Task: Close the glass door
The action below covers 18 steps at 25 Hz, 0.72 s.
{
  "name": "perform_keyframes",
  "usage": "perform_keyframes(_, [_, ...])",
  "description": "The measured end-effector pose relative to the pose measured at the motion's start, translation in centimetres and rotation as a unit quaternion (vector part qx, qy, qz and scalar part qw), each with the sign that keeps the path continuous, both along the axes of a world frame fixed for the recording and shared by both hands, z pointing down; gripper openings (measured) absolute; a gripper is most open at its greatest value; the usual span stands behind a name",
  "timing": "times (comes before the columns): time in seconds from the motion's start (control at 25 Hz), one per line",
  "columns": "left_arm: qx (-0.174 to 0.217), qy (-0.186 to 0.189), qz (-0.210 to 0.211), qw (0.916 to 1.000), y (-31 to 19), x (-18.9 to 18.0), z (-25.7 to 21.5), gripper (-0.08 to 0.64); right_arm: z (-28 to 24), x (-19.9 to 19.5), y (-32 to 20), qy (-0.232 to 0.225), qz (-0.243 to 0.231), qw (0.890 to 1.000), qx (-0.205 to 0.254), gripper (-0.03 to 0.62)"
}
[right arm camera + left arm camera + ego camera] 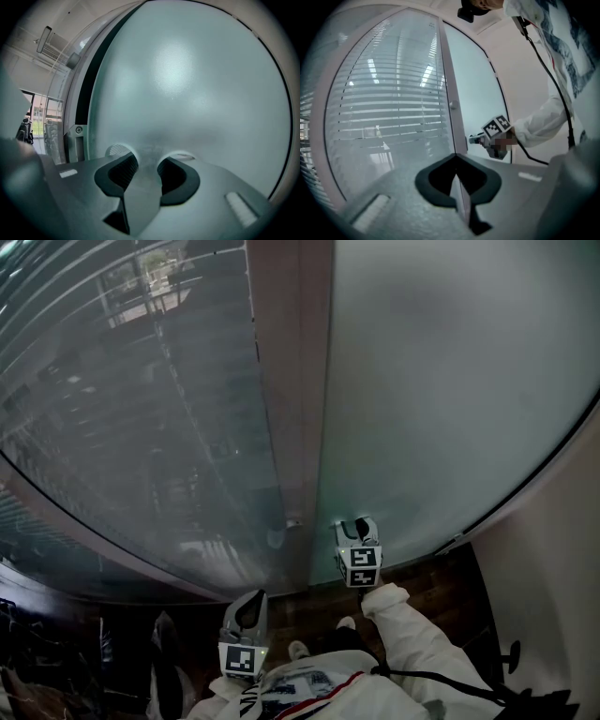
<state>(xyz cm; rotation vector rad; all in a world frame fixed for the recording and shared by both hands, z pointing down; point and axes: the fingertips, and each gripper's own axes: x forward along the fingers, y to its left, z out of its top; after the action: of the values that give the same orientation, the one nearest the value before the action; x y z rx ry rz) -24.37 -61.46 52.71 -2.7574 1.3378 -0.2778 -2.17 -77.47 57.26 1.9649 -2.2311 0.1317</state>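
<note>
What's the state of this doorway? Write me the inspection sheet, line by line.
Surface: dark wood floor below the door.
Job's things: frosted glass door beside the frame post; whether it is fully shut cannot be told.
Clutter: nothing seen.
Grippers: left hand-held gripper jaws together, empty, held back from the glass; right hand-held gripper jaws apart, nothing between them, tips at the door's glass.
Cables: black cable along the white sleeve.
Surroundings: glass wall with blinds left of the post.

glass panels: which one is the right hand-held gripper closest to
The frosted panel, right of the frame post in the head view. The right hand-held gripper sits at its surface, jaws apart. The other panel is see-through, with blinds showing behind it.
</note>
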Motion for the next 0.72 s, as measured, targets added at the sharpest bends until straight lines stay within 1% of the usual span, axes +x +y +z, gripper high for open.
perform_keyframes(0.08, [0.0,0.0,0.005,1.0,0.8,0.1,0.1,-0.002,0.1,0.3,0.2,0.0,0.002,1.0,0.004,0.147])
perform_keyframes(0.24, [-0.015,0.003,0.015,0.9998,1.7,0.3,0.8,-0.002,-0.2,0.5,0.0,-0.006,0.005,1.0,0.016,0.149])
perform_keyframes(0.36, [-0.017,0.009,0.026,0.9995,2.1,0.4,0.9,-0.002,-0.2,0.3,0.4,0.005,-0.001,1.0,0.003,0.154])
perform_keyframes(0.48, [-0.02,0.017,0.036,0.999,2.7,0.8,0.9,-0.002,-0.6,0.8,2.9,0.004,0.0,1.0,-0.007,0.16])
perform_keyframes(0.56, [-0.029,0.023,0.041,0.9985,2.9,1.1,1.4,-0.002,-1.4,1.2,5.0,0.003,0.005,1.0,0.004,0.146])
perform_keyframes(0.6, [-0.033,0.025,0.045,0.9981,3.0,1.3,1.9,-0.002,-1.9,1.4,6.1,0.001,0.009,1.0,0.012,0.111])
perform_keyframes(0.64, [-0.037,0.025,0.049,0.9978,3.1,1.5,2.3,-0.002,-2.5,1.7,7.2,-0.002,0.012,1.0,0.02,0.094])
perform_keyframes(0.72, [-0.041,0.023,0.058,0.9972,3.1,2.2,2.8,-0.002,-3.5,2.2,9.1,-0.007,0.015,0.999,0.028,0.085])
